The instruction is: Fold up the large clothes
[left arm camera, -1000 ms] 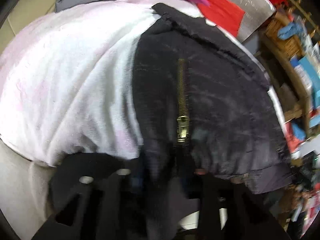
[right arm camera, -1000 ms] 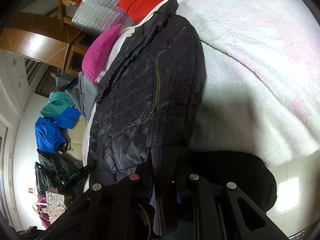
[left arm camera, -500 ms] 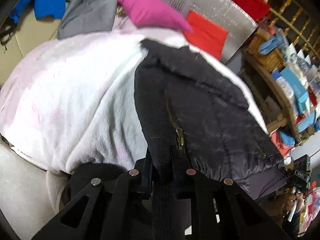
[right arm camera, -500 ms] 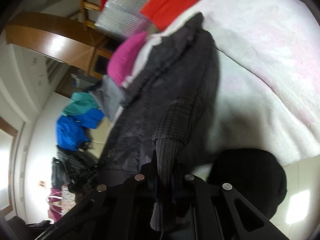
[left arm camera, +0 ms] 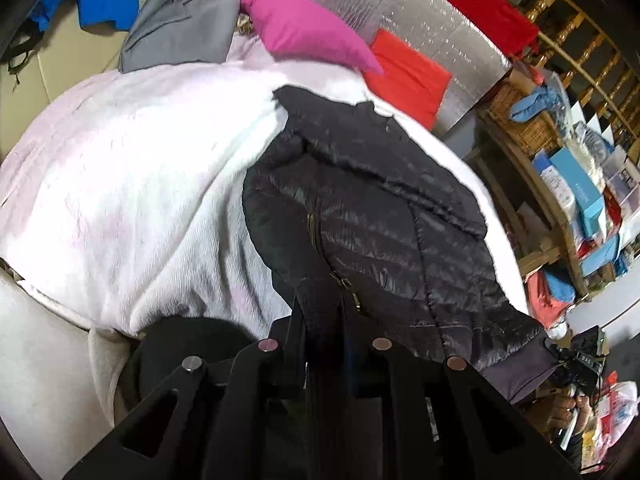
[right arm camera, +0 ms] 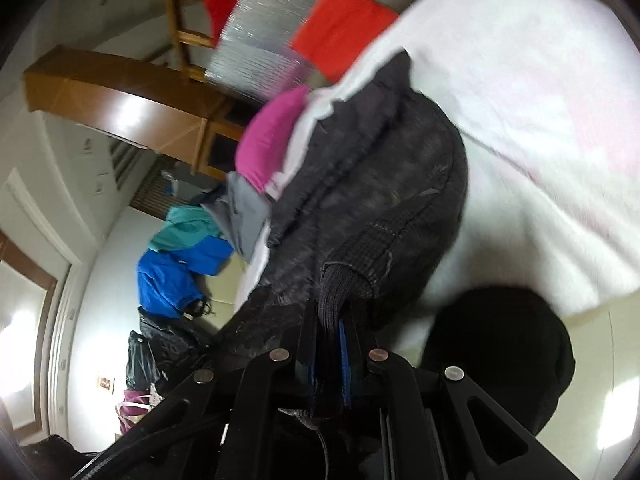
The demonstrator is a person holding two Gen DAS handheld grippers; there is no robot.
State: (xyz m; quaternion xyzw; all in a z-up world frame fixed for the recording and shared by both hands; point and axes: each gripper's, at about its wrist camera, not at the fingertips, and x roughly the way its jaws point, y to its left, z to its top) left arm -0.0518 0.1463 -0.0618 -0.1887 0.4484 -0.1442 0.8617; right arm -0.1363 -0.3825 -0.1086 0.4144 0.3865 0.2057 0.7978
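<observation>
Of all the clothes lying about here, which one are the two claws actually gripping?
The black quilted jacket on the white blanket. The left gripper pinches its zipper edge, the right gripper its ribbed cuff. The grey garment and blue one lie untouched.

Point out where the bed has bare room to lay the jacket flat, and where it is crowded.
Free: the wide white blanket between the black jacket and the near edge. Crowded: the far end, where the pink pillow, grey garment and red cushion sit. Both the left tongs and the right tongs are shut on jacket cloth.
</observation>
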